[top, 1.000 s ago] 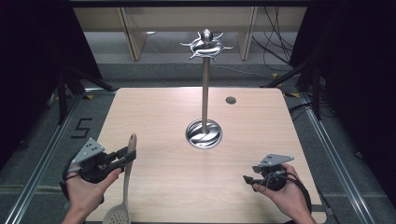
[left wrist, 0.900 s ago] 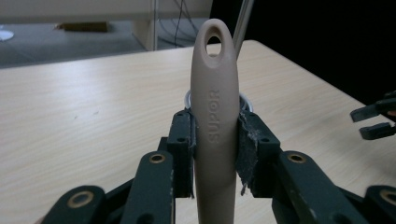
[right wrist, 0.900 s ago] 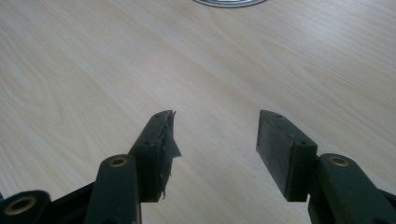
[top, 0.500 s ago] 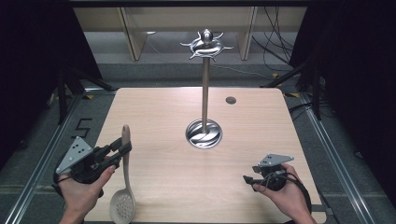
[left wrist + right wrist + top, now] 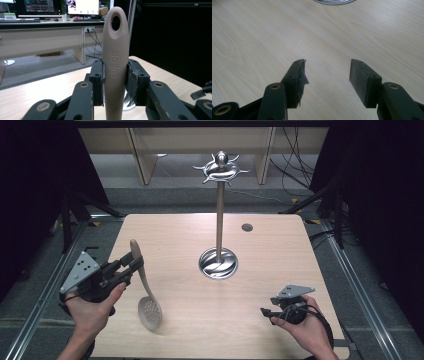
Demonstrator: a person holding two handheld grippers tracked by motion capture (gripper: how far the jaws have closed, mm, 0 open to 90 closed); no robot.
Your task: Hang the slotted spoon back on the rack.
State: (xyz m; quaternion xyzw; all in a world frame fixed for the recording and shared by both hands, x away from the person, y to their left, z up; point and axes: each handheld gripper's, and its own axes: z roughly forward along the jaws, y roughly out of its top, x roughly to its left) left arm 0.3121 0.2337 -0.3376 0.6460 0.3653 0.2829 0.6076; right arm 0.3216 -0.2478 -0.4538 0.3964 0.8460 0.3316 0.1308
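Slotted spoon lifted by its handle

The left hand-held gripper (image 5: 115, 75) clamps the beige slotted spoon (image 5: 142, 287) mid-handle, its bowl hanging over the bench (image 5: 280, 270). It looks light, stiff and smooth. The right hand-held gripper (image 5: 327, 75) gapes, empty.

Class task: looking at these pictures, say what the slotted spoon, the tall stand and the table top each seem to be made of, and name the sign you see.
Slotted spoon: probably matte beige plastic or nylon; dull, even colour, with lettering moulded into the handle.
Stand: polished metal, likely steel; its base shows mirror reflections.
Table top: light wood or wood-look laminate, satin; grain lines show, but which one stays open.
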